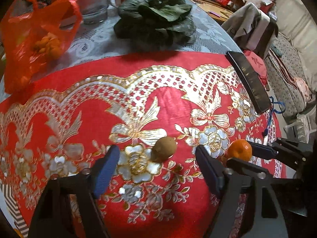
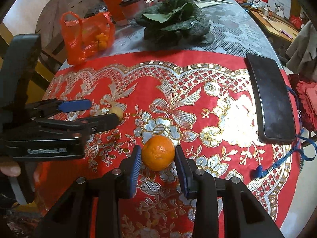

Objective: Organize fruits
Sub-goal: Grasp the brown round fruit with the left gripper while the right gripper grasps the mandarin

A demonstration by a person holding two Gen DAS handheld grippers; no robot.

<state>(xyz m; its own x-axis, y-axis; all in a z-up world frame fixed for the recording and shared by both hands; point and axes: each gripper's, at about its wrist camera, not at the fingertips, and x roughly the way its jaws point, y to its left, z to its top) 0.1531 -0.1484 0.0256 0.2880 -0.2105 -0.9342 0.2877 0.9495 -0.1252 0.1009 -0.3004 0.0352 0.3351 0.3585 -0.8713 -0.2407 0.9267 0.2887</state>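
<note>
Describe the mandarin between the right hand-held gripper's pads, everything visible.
The mandarin is small, round, bright orange, with dimpled glossy peel and a faint navel facing the camera. It sits on the red and gold cloth, whole and unpeeled. The right hand-held gripper brackets it, blue pads pressing both sides.
</note>
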